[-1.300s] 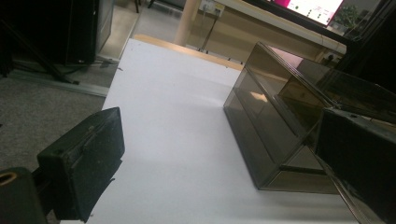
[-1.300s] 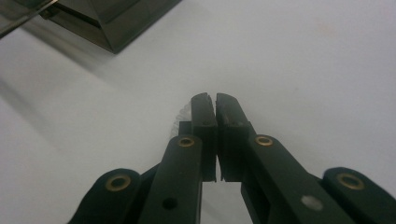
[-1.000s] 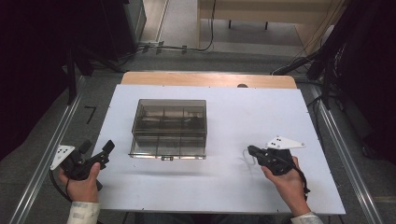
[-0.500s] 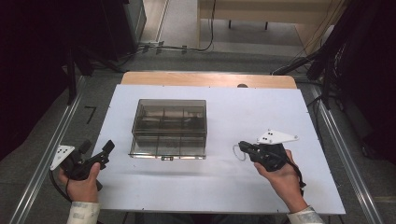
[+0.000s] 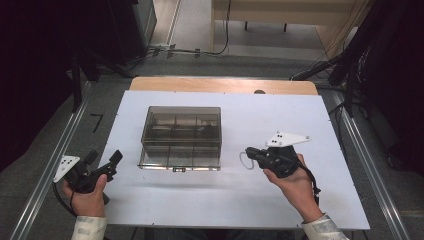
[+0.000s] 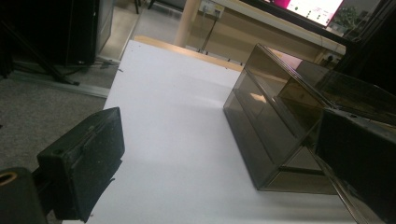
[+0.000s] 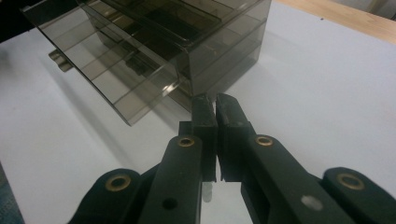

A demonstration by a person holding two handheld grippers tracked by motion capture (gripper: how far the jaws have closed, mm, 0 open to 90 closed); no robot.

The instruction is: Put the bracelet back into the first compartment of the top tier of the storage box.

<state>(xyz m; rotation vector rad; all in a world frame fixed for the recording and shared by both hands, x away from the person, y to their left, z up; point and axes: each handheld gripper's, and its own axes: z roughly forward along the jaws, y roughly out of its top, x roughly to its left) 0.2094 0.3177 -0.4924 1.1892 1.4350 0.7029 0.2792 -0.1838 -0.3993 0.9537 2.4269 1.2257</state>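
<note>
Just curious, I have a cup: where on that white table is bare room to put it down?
Between the smoky plastic box and the table's right edge, and along its near edge. The right gripper crowds the box's right side.

Light: even, from overhead; white desk [image 5: 240, 200] bright, surroundings dark.
Shadows: soft, faint.
Glare: sheen on smoky box [image 5: 181, 137].
Blur: nearest claw parts soft.

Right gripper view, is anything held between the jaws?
No, the right gripper has its jaws shut together on nothing, just short of the smoky plastic box.
</note>
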